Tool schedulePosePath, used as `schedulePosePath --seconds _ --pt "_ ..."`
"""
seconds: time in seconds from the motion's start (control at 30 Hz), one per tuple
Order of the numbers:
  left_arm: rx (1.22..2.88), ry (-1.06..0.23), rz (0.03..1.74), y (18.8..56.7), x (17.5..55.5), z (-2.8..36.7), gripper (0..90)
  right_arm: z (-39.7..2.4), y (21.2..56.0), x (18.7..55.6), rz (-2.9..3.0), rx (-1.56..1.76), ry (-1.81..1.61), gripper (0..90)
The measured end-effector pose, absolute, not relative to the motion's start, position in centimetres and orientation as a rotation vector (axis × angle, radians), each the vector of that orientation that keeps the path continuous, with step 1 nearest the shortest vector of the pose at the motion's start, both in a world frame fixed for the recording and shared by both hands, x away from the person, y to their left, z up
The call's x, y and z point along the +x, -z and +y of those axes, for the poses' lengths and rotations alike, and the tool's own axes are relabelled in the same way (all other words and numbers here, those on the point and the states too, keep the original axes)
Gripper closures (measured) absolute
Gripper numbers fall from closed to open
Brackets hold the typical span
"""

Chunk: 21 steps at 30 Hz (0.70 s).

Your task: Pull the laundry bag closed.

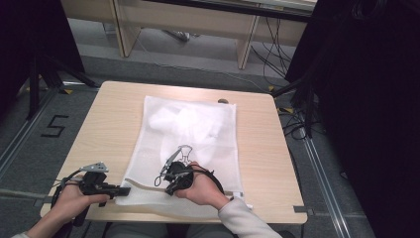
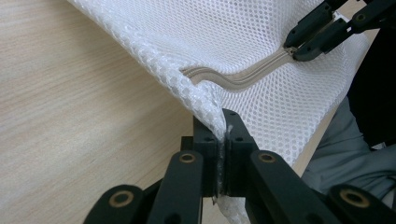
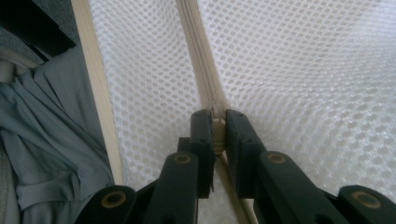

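Mesh laundry bag point(image 1: 185, 144) — white, flat on the pale wooden surface point(image 1: 99, 129), its zippered edge at six o'clock nearest the person, with a bundle of white contents showing through toward twelve o'clock. Left hand-held gripper point(image 1: 124, 190), at about seven o'clock of the bag, has its jaws pressed together on the bag's near corner; the left gripper view shows the mesh pinched flat between the pads point(image 2: 223, 140). Right hand-held gripper point(image 1: 171, 186), at six o'clock, is closed on the small clear zipper pull point(image 3: 215, 112), which sits on the cream zipper tape point(image 3: 198, 56).

The step in hand appears to be running the zipper along this edge. To do it well, the left grip should serve as a fixed anchor, keeping the tape taut and straight — the left gripper view shows a wave in the zipper point(image 2: 233, 79) that could make the slider bind. The right pull should probably travel level and in line with the tape, not lifted off the surface, with loose mesh kept out of the slider's path.
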<state>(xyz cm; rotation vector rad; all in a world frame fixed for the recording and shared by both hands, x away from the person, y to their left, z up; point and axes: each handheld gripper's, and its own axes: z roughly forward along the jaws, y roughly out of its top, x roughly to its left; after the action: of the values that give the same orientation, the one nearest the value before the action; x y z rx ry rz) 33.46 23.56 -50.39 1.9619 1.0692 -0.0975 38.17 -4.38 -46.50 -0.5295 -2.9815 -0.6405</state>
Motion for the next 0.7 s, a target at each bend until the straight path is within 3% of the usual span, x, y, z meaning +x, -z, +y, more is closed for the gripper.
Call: schedulePosePath --seconds 0.7 --pt "1.962 0.099 1.07 50.42 33.48 23.61 85.5 -5.18 46.36 38.41 -2.967 -0.532 0.615 82.3"
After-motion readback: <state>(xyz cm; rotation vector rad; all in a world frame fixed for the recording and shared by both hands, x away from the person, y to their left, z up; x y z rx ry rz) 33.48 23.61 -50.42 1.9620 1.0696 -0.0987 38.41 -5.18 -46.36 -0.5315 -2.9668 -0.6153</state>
